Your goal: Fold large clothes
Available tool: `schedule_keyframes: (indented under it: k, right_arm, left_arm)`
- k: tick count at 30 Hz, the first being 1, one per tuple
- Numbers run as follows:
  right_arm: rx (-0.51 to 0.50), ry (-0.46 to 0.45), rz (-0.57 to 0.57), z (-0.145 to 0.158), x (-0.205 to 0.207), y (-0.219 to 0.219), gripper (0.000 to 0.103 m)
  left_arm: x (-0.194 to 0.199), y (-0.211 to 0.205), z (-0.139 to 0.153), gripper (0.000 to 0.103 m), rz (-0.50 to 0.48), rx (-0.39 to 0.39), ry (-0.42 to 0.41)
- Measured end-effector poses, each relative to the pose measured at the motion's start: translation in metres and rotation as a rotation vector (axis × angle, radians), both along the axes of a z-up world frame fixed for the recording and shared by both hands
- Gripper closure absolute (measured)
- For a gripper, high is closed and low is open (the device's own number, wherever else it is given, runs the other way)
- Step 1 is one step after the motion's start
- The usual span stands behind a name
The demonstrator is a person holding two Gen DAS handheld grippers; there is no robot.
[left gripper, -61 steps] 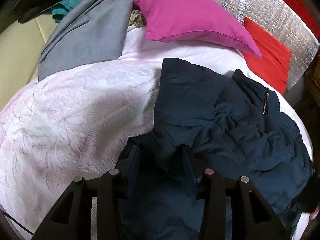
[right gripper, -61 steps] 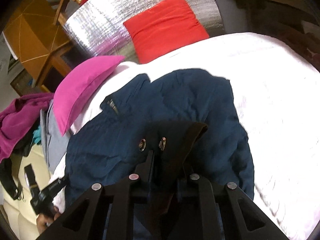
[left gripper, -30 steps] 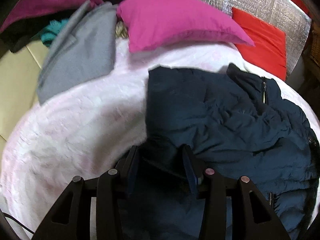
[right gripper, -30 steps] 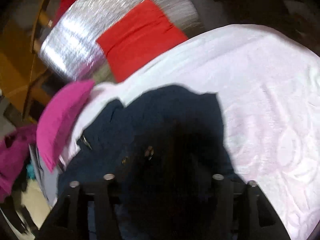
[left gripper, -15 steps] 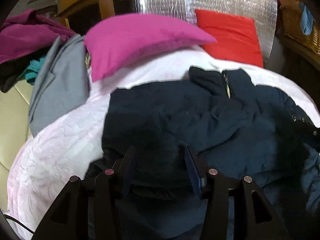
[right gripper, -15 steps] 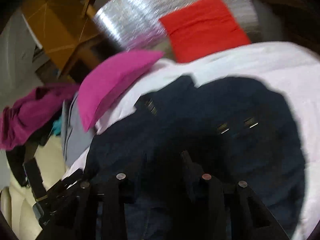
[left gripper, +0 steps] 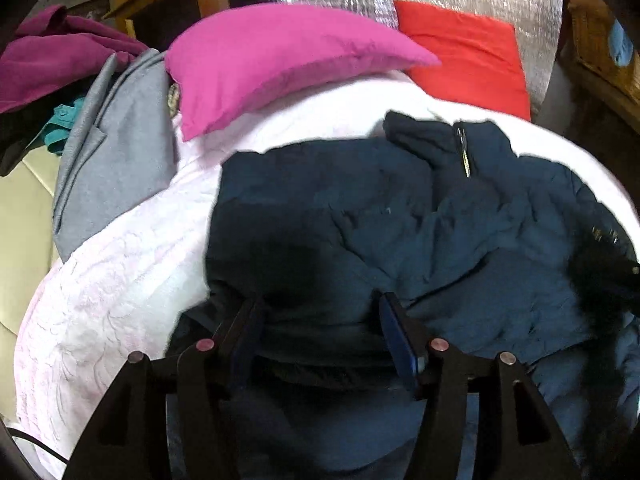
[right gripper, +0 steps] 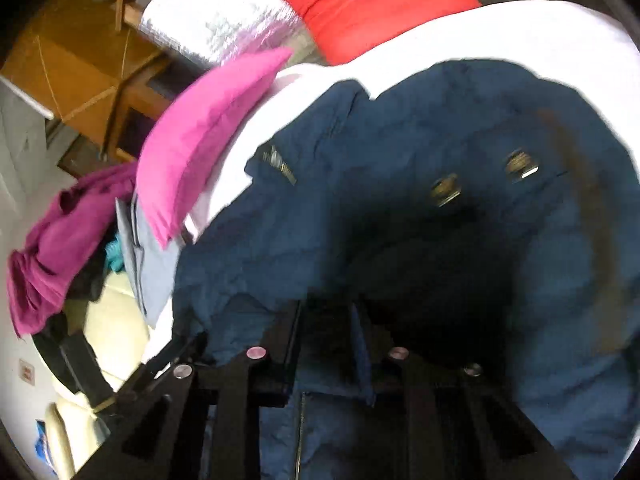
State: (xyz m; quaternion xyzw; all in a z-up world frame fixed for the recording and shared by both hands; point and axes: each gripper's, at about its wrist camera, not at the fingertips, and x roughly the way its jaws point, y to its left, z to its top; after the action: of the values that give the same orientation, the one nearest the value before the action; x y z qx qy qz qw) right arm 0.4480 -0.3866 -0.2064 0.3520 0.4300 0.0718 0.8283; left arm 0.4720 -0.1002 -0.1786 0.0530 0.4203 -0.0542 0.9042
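While both claws have a fold of the navy jacket (left gripper: 400, 216) between their fingers, I would carry the near hem forward toward the collar in one even sweep. My left claw (left gripper: 324, 320) stands fairly wide with a thick roll of fabric bunched between its fingers; my right claw (right gripper: 326, 320) is pinched narrow on an edge of the same jacket beside the zip. The jacket lies crumpled across the white bedspread (left gripper: 120, 272), its collar just short of the pink pillow (left gripper: 280, 56) and red cushion (left gripper: 468, 56). I judge the padding bulky and slippery, so I should keep both claws level, lay the fold down flat, and release only once it rests.
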Motion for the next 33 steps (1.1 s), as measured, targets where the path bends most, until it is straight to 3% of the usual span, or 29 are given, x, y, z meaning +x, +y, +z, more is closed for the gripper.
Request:
schedule_keyframes:
  k: [5,11,16,24,29,33]
  right_arm:
    - [0.081,0.023,-0.042,0.008,-0.021,-0.042,0.074]
    - [0.079,0.152,-0.057,-0.019,-0.021,-0.056,0.075]
    - [0.085,0.159,-0.066,-0.027,-0.022,-0.057,0.077]
    - [0.083,0.103,-0.141,-0.009,-0.039,-0.081,0.074]
    - [0.077,0.138,-0.145,-0.028,-0.031,-0.079,0.075]
    - [0.111,0.109,-0.152,-0.014,-0.039,-0.089,0.075]
  left_arm:
    - [0.0,0.013,0.014,0.042,0.035,-0.001,-0.05]
    - [0.009,0.021,-0.01,0.042,0.076,0.046,0.037]
    - [0.002,0.017,-0.01,0.042,0.072,0.076,0.03]
    - [0.001,0.037,0.008,0.042,0.121,0.026,-0.015]
    - [0.01,0.04,-0.013,0.042,0.13,0.074,0.063]
    - [0.008,0.043,-0.007,0.042,0.12,0.061,0.047]
